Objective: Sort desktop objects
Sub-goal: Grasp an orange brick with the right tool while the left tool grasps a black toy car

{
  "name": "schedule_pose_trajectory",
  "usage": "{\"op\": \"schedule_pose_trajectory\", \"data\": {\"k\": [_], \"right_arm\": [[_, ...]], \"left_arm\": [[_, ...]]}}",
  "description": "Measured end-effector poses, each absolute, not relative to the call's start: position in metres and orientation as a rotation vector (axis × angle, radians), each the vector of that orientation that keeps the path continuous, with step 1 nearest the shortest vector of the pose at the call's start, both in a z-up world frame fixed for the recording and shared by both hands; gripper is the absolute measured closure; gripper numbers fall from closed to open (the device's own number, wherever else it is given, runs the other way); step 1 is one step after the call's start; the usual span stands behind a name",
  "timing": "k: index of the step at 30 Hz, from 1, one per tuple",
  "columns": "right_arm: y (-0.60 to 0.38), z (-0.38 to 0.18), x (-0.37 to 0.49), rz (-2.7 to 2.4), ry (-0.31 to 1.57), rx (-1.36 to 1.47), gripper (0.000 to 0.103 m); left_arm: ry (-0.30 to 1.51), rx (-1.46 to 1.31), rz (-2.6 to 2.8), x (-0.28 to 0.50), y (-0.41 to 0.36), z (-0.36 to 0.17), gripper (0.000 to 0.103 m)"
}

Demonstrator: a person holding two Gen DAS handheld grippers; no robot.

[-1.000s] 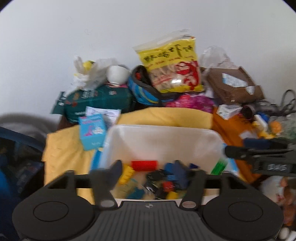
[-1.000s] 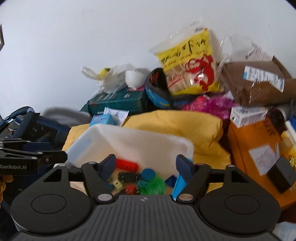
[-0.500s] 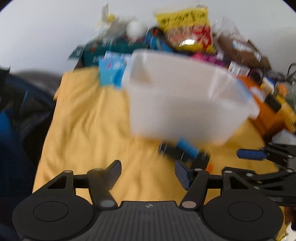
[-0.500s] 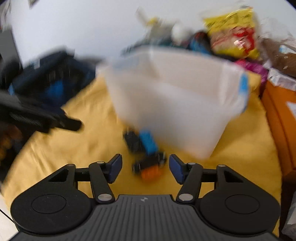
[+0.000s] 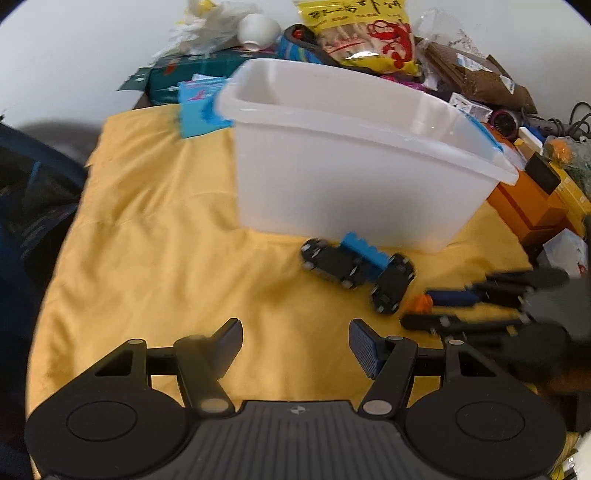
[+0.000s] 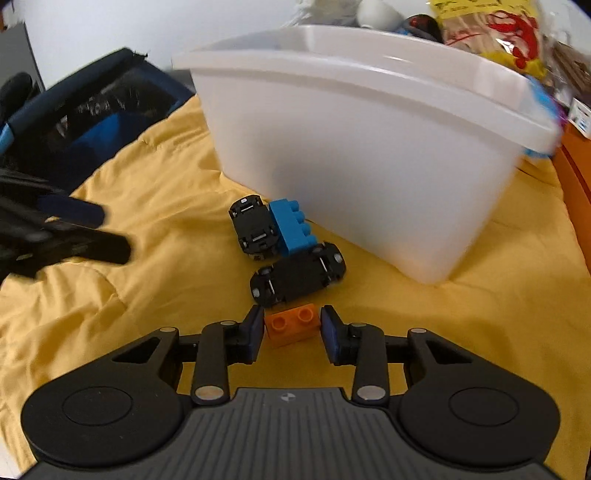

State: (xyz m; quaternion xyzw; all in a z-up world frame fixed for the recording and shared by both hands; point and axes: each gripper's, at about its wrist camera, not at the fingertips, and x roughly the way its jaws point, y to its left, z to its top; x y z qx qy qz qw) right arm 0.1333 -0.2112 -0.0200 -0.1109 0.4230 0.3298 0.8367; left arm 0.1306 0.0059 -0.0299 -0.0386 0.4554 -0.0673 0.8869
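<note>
- Left wrist view, far left of the frame: a dark blue bag (image 5: 33, 192) lies at the edge of the yellow cloth (image 5: 155, 236) that covers the desk.
- Lower middle: the left hand-held gripper (image 5: 295, 341) hangs over bare cloth, its jaws spread wide with nothing between them.
- Upper middle: a white plastic bin (image 5: 347, 184) stands on the cloth; behind it are a small blue box (image 5: 197, 110), a dark green box (image 5: 192, 72) and a yellow snack bag (image 5: 365, 33).
- Right of middle, just in front of the bin: two black toy cars (image 5: 332, 264) lie with a blue brick (image 5: 364, 253) between them, all touching.
- Lower right: the right hand-held gripper (image 5: 424, 306) reaches in, blurred, with an orange brick (image 5: 419, 303) between its fingers.
- Right wrist view, left edge: the left hand-held gripper shows as a dark blur over the cloth.
- Centre: both cars lie upside down, wheels up, beside the blue brick and close to the bin wall.
- Lower centre: the orange brick sits on the cloth just below the nearer car. The right hand-held gripper's jaws are released, and the fingers (image 6: 255, 334) stand on either side of the brick with small gaps.
</note>
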Motion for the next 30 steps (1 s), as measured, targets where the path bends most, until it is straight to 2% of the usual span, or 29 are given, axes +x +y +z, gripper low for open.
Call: {"op": "schedule_pose_trajectory", "data": {"k": [10, 19, 21, 22, 23, 30], "right_arm": [[-0.271, -0.017, 0.115, 0.607, 0.925, -0.192, 0.066], [-0.288, -0.026, 0.111, 0.581, 0.943, -0.164, 0.066], [-0.287, -0.025, 0.11, 0.583, 0.94, -0.168, 0.066], [-0.287, -0.023, 0.109, 0.584, 0.938, -0.17, 0.066], [-0.287, -0.023, 0.109, 0.586, 0.935, -0.173, 0.066], [-0.288, -0.022, 0.103, 0.576, 0.922, -0.147, 0.066]], "left_arm": [[1.019, -0.072, -0.072, 0.195, -0.04, -0.066, 0.036], [1.01, -0.125, -0.085, 0.209, -0.047, -0.075, 0.036], [1.006, -0.107, -0.089, 0.21, -0.046, -0.077, 0.045], [1.011, -0.094, -0.095, 0.21, -0.045, -0.079, 0.053], [1.009, -0.073, -0.104, 0.207, -0.044, -0.08, 0.056], [0.974, 0.057, -0.149, 0.17, -0.031, -0.077, 0.057]]}}
